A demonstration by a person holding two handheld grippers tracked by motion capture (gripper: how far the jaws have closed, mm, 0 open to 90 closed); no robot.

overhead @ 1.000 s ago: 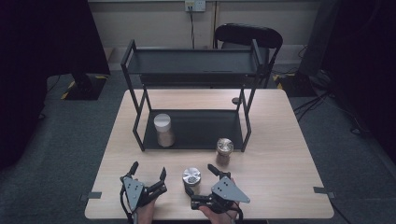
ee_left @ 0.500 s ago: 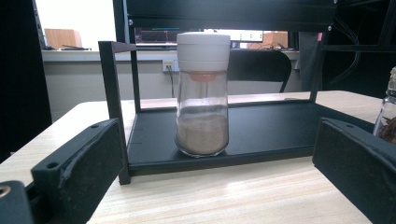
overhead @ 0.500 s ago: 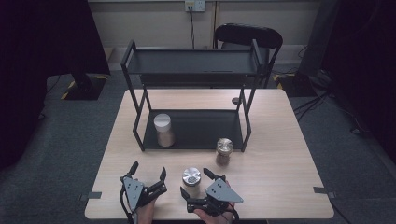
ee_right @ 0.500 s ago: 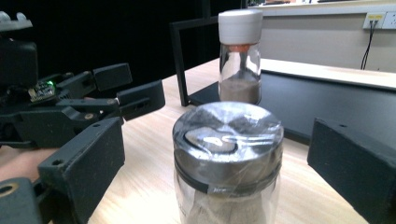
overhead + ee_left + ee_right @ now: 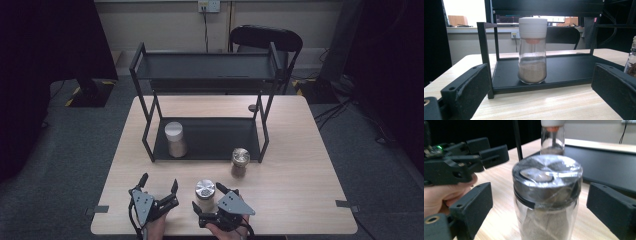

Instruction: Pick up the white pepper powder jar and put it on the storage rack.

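The metal-lidded jar [image 5: 205,194] on the near table [image 5: 300,185] is being straddled by the right hand-held gripper [image 5: 209,204], jaws just closing but apart, untouching; the left hand-held gripper [image 5: 159,184] is being held apart.

Right gripper [image 5: 210,200] jaws narrower (round jar [image 5: 205,194])
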